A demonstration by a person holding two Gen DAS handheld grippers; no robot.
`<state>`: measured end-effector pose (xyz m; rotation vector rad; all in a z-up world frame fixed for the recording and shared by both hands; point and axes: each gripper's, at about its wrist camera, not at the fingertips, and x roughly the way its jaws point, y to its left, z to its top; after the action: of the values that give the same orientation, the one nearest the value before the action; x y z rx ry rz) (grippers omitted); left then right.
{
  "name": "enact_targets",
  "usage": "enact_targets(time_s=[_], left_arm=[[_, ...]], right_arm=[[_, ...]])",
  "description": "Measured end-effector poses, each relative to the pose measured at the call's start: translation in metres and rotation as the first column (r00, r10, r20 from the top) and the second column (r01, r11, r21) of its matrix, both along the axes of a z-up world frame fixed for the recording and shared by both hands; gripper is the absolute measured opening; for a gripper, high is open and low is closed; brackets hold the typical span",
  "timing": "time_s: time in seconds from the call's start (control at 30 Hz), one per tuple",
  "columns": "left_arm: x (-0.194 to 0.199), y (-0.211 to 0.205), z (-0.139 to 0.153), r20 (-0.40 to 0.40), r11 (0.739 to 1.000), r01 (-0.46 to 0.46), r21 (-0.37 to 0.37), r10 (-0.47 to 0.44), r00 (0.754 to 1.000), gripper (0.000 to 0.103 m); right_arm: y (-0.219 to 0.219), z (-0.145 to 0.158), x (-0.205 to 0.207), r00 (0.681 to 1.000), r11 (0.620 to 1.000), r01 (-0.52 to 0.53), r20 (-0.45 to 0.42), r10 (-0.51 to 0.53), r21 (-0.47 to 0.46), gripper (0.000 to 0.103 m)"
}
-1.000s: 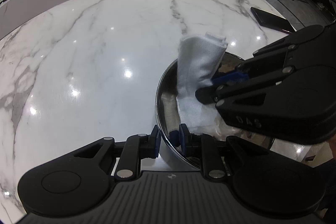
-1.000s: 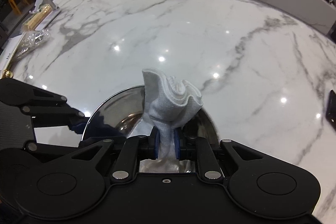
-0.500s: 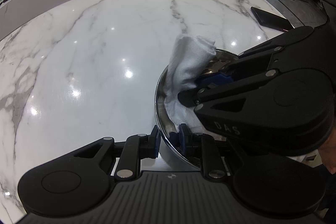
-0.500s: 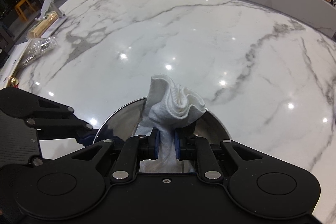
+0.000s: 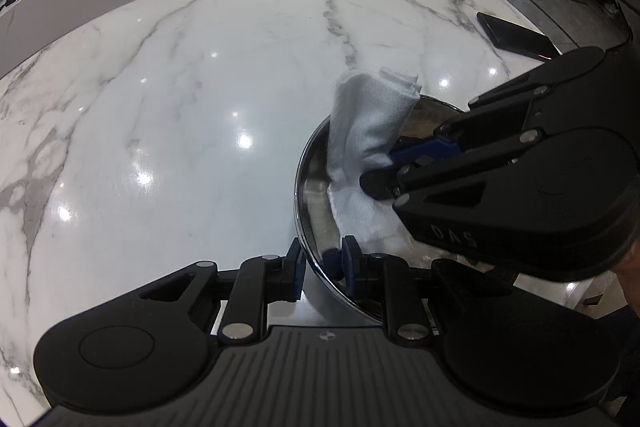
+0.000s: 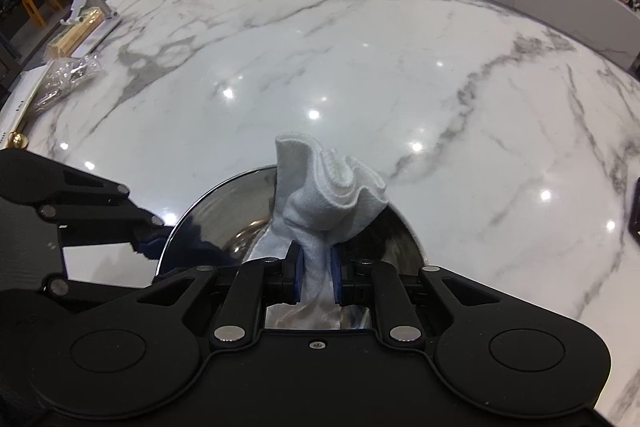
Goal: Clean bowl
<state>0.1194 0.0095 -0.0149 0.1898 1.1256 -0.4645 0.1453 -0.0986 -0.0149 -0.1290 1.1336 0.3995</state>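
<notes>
The left gripper (image 5: 322,263) has its jaws pinched on the near rim of the steel bowl (image 5: 310,163) on the counter (image 5: 180,107); the right gripper (image 6: 315,277) clamps a white cloth (image 6: 328,195), which hangs straight down inside the bowl

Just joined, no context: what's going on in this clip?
A person with a handheld gripper in each hand is wiping out a steel bowl on a marble table. The left gripper is clamped on the bowl's near rim, one finger inside and one outside, steadying it. The right gripper is shut on a bunched white cloth and reaches into the bowl, with the cloth's lower part against the inside. A dark phone lies further back on the table.
</notes>
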Motion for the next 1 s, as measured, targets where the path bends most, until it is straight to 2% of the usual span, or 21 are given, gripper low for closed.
enact_targets(time_s=[0.27,0.5,0.77,1.0], left_arm=[[-0.0008,-0.0013,0.0,0.005,1.0,0.001,0.005,-0.001,1.0,0.02],[0.0005,-0.0013,0.0001,0.003,1.0,0.001,0.004,-0.001,1.0,0.02],[-0.0019,0.0002,-0.0001,0.002,1.0,-0.002,0.001,0.002,1.0,0.02],[-0.0033,0.0004,0.0005,0.004,1.0,-0.002,0.002,0.002,1.0,0.02]], right_arm=[[0.0045,-0.0007,0.0024,0.999,1.0,0.001,0.032,-0.002,0.008,0.012],[0.0064,-0.0014,0.0042,1.0,0.999,-0.007,0.014,0.006,0.042,0.013],[0.0041,-0.0005,0.0009,1.0,1.0,-0.015,-0.009,0.016,0.022,0.013],[0.0012,-0.0009,0.0024,1.0,1.0,0.001,0.006,-0.001,0.0,0.012]])
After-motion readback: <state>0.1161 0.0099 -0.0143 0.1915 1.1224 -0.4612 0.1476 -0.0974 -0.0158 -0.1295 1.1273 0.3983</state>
